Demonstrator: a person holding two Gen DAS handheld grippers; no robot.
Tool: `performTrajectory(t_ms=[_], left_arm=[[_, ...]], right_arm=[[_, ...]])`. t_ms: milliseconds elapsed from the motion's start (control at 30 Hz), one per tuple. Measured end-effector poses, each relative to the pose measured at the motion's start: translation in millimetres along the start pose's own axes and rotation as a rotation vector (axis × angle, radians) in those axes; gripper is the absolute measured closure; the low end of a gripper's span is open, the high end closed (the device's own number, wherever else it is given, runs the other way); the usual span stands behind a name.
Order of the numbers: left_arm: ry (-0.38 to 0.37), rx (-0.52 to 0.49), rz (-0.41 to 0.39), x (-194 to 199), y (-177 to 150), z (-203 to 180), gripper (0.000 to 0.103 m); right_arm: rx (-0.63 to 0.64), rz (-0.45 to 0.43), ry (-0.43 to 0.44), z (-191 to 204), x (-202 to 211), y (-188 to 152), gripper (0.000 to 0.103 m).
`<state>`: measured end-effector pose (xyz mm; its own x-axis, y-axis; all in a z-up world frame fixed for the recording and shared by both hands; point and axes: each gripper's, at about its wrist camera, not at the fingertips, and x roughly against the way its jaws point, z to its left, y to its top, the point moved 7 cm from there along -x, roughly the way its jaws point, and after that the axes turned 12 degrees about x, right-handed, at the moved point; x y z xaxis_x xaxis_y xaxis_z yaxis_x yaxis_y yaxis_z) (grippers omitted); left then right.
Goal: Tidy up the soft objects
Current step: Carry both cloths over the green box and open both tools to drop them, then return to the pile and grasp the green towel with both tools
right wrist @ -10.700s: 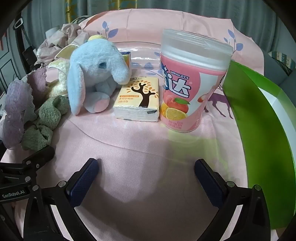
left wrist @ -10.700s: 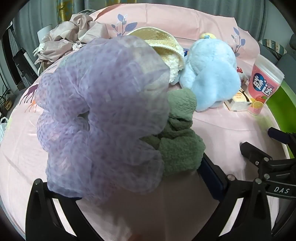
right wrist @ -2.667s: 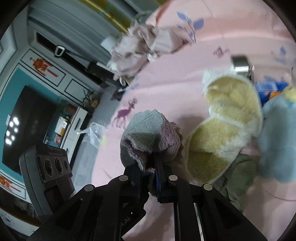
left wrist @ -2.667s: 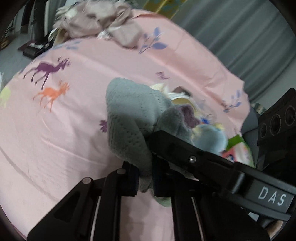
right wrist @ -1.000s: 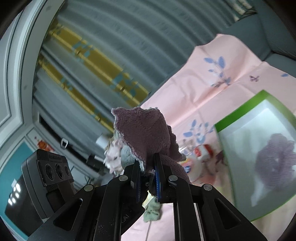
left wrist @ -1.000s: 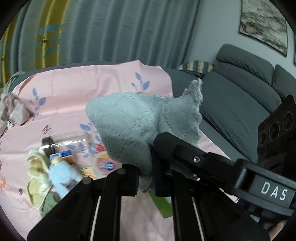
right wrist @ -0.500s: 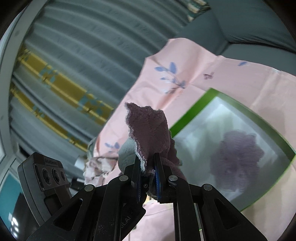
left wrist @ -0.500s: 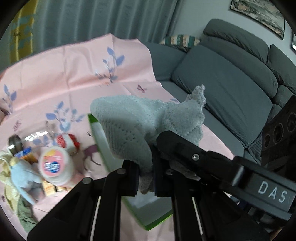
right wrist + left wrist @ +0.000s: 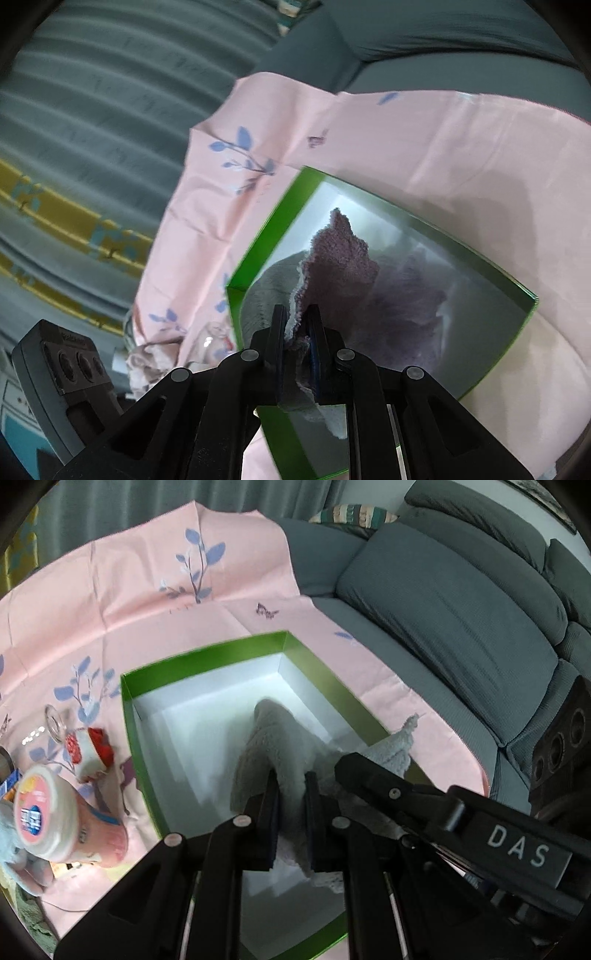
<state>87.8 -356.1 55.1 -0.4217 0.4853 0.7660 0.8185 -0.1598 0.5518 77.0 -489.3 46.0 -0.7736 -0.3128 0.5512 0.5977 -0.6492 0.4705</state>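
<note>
My left gripper [image 9: 291, 786] is shut on a grey-green fluffy towel [image 9: 273, 746] and holds it over the green box [image 9: 207, 657] with a white inside. My right gripper [image 9: 297, 321] is shut on the same towel, whose mauve side [image 9: 340, 258] faces this camera, also above the green box [image 9: 284, 214]. A purple scrunchie [image 9: 413, 306] lies in the box beneath the towel. The right gripper's body crosses the left wrist view at the lower right.
A pink gum tub [image 9: 51, 812], a small red-and-white pack [image 9: 88, 753], a glass jar [image 9: 55, 723] and a blue plush elephant [image 9: 14, 856] stand left of the box on the pink cloth [image 9: 147, 590]. A grey sofa [image 9: 461, 590] lies behind.
Both grippers have carried the towel from above the pile over to the green box and lowered it, so the towel now hangs into the box.
</note>
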Motion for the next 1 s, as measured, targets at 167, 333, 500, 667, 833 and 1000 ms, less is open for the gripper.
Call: performTrajectory(t_ms=[167, 333, 500, 667, 833, 1000], left_arm=[[0.014, -0.016, 0.003, -4, -2, -2, 0.084], [0.003, -0.005, -0.032, 10, 3, 6, 0.054], [-0.026, 0.040, -0.084, 40, 11, 20, 0.036], [-0.038, 0.065, -0.151, 78, 13, 40, 0.020], [-0.016, 0.124, -0.211, 120, 7, 79, 0.013], [0.061, 0.204, -0.275, 165, -9, 136, 0.008]], right_arm=[[-0.011, -0.012, -0.079, -10, 7, 2, 0.089], [0.006, -0.027, -0.148, -12, 18, 5, 0.089], [0.023, -0.037, -0.205, -8, 25, 7, 0.056], [0.082, -0.115, -0.233, 12, 44, 10, 0.034], [0.136, -0.149, -0.196, 38, 55, 10, 0.019], [0.203, -0.151, -0.160, 70, 58, 4, 0.014]])
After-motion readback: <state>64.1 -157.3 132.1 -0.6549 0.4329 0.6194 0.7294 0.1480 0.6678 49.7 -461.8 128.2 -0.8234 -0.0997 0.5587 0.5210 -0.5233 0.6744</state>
